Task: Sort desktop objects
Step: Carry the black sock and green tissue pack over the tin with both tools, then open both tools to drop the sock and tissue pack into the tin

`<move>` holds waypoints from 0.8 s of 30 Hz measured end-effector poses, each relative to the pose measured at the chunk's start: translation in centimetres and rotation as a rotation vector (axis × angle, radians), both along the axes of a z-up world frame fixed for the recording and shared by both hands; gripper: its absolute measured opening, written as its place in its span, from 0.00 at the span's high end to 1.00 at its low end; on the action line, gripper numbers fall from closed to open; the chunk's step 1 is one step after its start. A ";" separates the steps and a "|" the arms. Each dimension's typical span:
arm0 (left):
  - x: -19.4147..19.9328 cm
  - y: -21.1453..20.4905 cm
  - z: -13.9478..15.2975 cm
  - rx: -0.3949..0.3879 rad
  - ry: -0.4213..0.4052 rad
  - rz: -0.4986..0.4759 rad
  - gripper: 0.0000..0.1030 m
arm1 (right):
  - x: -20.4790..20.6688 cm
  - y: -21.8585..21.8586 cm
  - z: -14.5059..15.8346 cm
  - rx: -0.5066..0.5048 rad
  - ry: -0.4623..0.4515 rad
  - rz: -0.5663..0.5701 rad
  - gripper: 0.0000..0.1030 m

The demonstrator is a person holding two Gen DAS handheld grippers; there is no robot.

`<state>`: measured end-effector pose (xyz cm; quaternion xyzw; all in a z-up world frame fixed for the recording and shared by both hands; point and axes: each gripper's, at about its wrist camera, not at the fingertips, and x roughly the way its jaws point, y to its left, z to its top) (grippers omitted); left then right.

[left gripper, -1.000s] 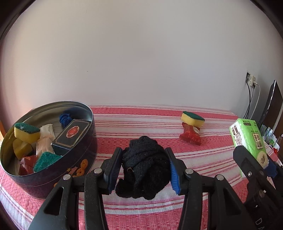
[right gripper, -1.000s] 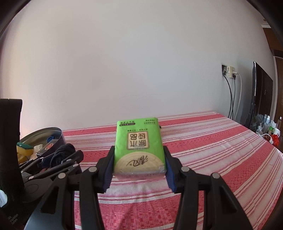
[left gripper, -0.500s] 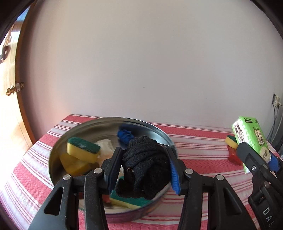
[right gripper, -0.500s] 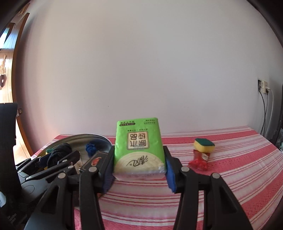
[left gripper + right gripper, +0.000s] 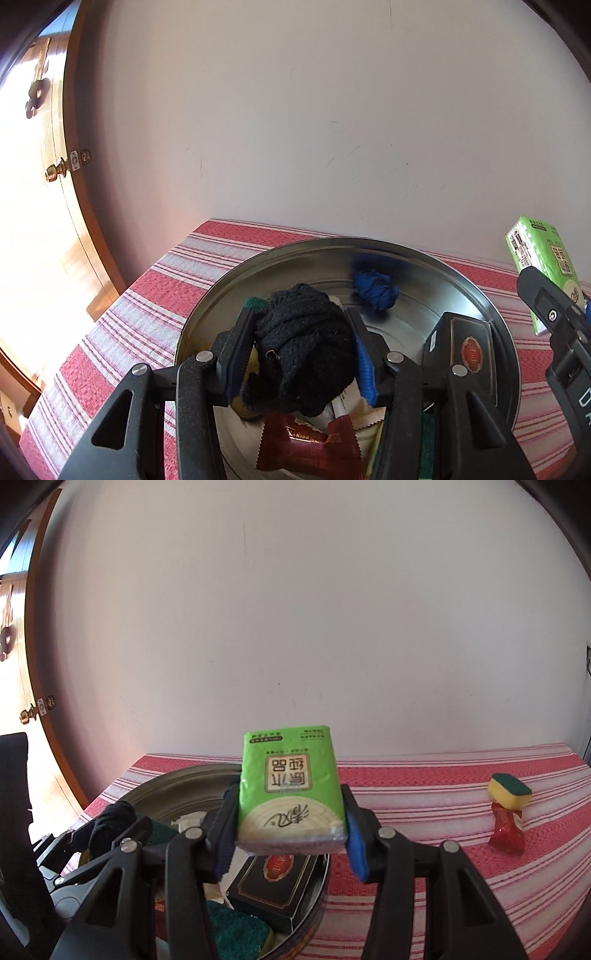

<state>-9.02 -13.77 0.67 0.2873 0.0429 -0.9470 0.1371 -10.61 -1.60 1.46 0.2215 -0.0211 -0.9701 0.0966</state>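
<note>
My left gripper (image 5: 301, 350) is shut on a black knitted bundle (image 5: 303, 347) and hangs over the open round metal tin (image 5: 480, 295). Inside the tin lie a blue yarn ball (image 5: 375, 290), a dark box with a red emblem (image 5: 465, 354), a red snack packet (image 5: 306, 443) and green and yellow sponges. My right gripper (image 5: 290, 834) is shut on a green tissue pack (image 5: 290, 790), held above the tin's right part (image 5: 173, 786). The left gripper with the black bundle (image 5: 110, 823) shows at the lower left of the right wrist view.
A yellow and green sponge (image 5: 509, 790) rests on a red packet (image 5: 508, 830) on the red striped tablecloth (image 5: 424, 805) to the right. A wooden door with a brass knob (image 5: 55, 171) stands at the left, beyond the table's edge. A white wall is behind.
Both grippers have swung left with their loads. The tin went from the far left to directly under them. The sponge on the red packet has slid to the right of the view.
</note>
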 end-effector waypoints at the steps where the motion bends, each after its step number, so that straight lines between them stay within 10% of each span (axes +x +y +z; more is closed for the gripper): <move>1: -0.3 -0.2 -0.1 0.002 -0.010 0.005 0.50 | -0.3 0.0 -0.1 -0.003 -0.010 -0.002 0.52; 11: -1.6 -0.9 -0.8 -0.045 -0.061 0.047 0.49 | -2.8 -1.5 -2.0 0.015 -0.084 0.042 0.50; 17: -0.9 0.0 -0.3 -0.119 -0.009 0.078 0.06 | -1.0 -0.4 -2.2 -0.011 0.044 0.020 0.29; 24: -0.9 0.0 -0.6 -0.153 0.037 0.090 0.05 | 1.3 0.5 -1.7 -0.058 0.135 -0.030 0.18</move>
